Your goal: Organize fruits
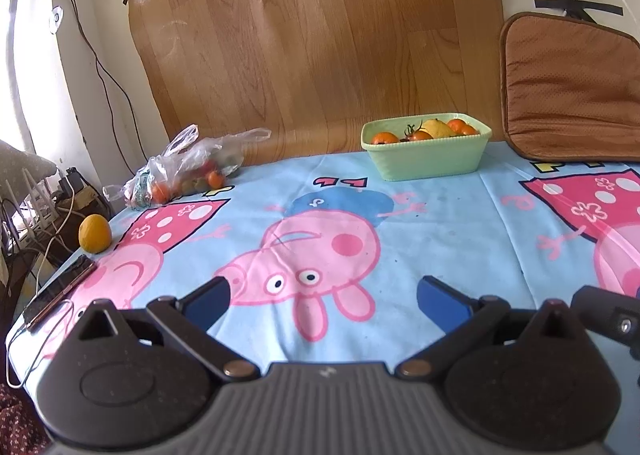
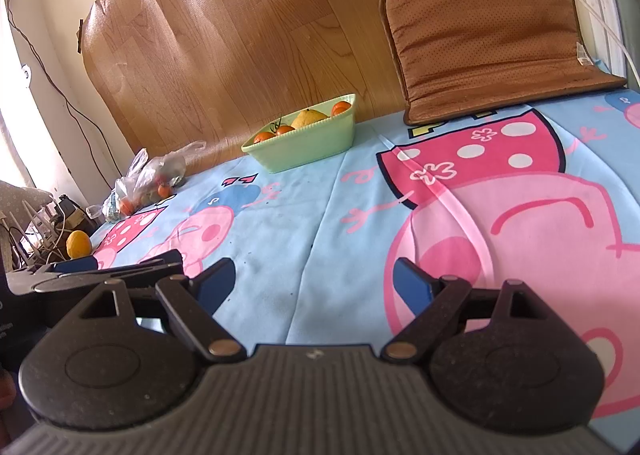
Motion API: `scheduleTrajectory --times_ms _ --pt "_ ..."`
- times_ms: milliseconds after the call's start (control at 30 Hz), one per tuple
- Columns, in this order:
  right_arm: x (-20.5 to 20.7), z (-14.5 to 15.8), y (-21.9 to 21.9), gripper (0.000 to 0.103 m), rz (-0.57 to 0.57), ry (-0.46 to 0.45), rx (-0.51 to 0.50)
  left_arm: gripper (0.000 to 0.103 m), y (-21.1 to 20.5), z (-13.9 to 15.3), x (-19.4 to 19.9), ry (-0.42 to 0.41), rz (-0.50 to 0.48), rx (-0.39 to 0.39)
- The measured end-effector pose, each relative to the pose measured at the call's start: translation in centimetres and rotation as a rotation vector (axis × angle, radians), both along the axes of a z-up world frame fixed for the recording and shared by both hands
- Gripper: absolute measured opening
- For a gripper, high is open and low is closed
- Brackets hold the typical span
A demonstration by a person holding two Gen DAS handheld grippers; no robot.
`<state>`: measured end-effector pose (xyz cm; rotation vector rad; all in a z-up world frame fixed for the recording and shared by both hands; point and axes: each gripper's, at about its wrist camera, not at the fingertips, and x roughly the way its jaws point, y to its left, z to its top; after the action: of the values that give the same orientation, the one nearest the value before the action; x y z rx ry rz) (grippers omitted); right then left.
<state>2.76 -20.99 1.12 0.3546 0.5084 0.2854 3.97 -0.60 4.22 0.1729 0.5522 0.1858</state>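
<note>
Left-wrist view: my left gripper (image 1: 322,301) and right gripper (image 2: 314,283) idle, jaws wide and empty; green basin (image 1: 426,161) part-filled; next, I judge, the stray lemon (image 1: 94,233).

Fruits inside the plastic bag (image 1: 188,169) only half seen through crumpled film; kinds impossible to tell. Lower fruits in the green basin (image 1: 426,147) hidden behind its wall. Brown cushion (image 1: 572,87) cut by the right edge. Dark flat object (image 1: 60,295) at the table's left edge unclear, maybe a phone.
</note>
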Motion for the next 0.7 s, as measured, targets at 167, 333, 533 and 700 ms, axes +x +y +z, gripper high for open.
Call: scheduleTrajectory --times_ms 167,333,533,700 --pt "-0.08 -0.07 -0.02 0.088 -0.004 -0.001 0.003 0.103 -0.04 -0.33 0.19 0.023 -0.002 0.000" --pt "-0.08 -0.18 0.01 0.088 -0.004 0.003 0.003 0.103 -0.09 -0.43 0.23 0.040 -0.004 -0.004" --pt "-0.10 -0.19 0.01 0.088 -0.004 0.003 0.004 0.103 -0.11 -0.52 0.34 0.046 -0.003 -0.001" --pt "-0.10 -0.21 -0.02 0.088 -0.006 0.003 0.005 0.103 -0.18 -0.55 0.41 0.040 0.007 0.018"
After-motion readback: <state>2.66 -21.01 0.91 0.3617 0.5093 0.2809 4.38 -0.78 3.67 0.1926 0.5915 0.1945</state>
